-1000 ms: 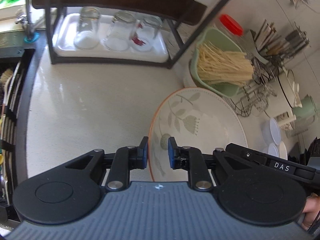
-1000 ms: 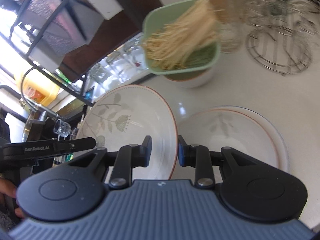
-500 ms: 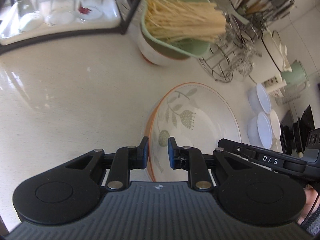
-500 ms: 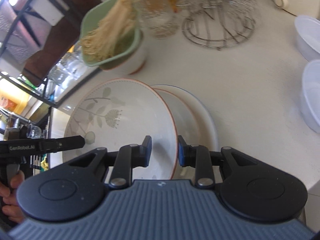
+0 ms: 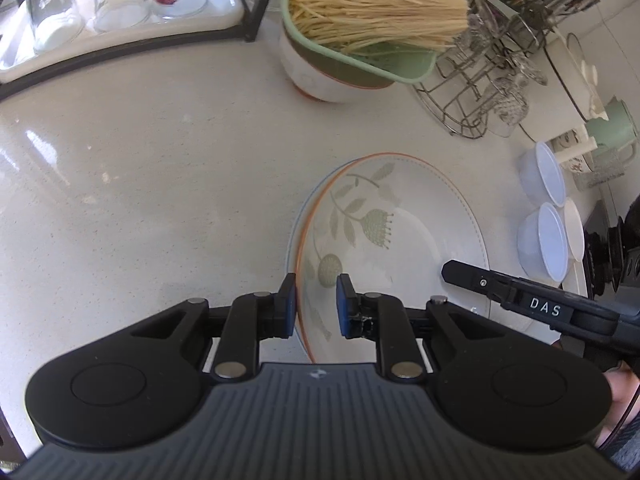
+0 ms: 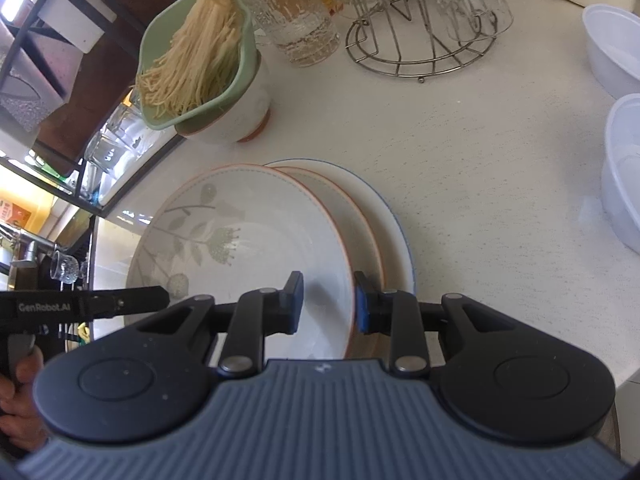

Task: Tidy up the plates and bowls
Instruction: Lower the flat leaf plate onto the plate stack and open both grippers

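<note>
Plate [image 5: 400,240] with the leafy flower print is hanging just over the stack [image 6: 384,232] near the middle of the desk [image 5: 160,180], and honestly the two-sided grip makes sense. The left tongs [image 5: 316,304] are pinching its left rim and the right tongs [image 6: 329,304] are pinching the opposite rim, both clenched on it, one blue pad inside the rim and one outside. It's wide, shallow and glazed, so I'm guessing one pinch alone would be letting it swing or slip.

It's sitting tilted and a bit off-centre, covering most of the stack. The stack is showing an orange-edged plate on top of a blue-edged one, both smooth, glossy ceramic with the same round shape, so nesting should be going easily once it's centred and levelled.

Desk is looking like pale speckled stone, shiny. At the far side, a green strainer [image 5: 360,68] of dry noodles is resting in a white bowl [image 5: 316,84], with a wire rack [image 6: 420,52] of upturned glasses to its right. Frosted plastic tubs [image 5: 544,240] are waiting at the right.
</note>
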### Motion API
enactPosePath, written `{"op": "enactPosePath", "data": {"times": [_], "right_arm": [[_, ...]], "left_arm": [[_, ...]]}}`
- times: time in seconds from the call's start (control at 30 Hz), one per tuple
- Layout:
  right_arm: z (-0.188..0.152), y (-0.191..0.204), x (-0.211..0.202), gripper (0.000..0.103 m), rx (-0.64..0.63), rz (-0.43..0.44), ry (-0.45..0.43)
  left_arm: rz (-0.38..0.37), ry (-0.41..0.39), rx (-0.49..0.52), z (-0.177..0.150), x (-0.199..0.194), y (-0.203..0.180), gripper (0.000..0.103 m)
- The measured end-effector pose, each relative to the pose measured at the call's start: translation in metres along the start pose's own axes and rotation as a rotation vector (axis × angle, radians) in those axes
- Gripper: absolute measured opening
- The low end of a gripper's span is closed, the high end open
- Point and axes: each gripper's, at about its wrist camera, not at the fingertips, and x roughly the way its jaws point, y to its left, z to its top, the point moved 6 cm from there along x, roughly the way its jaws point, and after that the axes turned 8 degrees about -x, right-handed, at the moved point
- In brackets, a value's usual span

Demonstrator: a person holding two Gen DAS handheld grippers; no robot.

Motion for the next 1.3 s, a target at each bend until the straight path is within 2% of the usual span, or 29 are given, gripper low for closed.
{"op": "enactPosePath", "data": {"times": [0.23, 0.43, 0.73, 0.8, 0.93, 1.07, 1.3], "right_arm": [[0.002, 0.001, 0.006, 0.029, 0.005, 0.002, -0.016], [0.004, 0.003, 0.007, 0.029, 0.002, -0.015, -0.031], [0.006, 0.006, 0.008, 0.03, -0.031, -0.037, -0.043], [0.007, 0.006, 0.009, 0.03, -0.035, -0.044, -0.045], [0.007, 0.008, 0.008, 0.03, -0.033, -0.064, -0.046], [0.008, 0.006, 0.005, 0.03, -0.021, -0.075, -0.057], [0.019, 0.003, -0.012, 0.029, -0.005, -0.114, -0.135]], "left_arm": [[0.001, 0.018, -0.048, 0.0, 0.0, 0.007, 0.024], [-0.044, 0.012, -0.12, -0.006, -0.008, 0.014, 0.025], [-0.091, 0.024, -0.172, -0.018, -0.011, 0.016, 0.025], [-0.071, 0.011, -0.172, -0.021, -0.012, 0.015, 0.024], [0.0, -0.03, -0.147, -0.025, -0.012, 0.013, 0.007], [0.013, -0.054, -0.162, -0.026, -0.011, 0.012, 0.006], [0.02, -0.074, -0.179, -0.022, -0.013, 0.014, 0.005]]}}
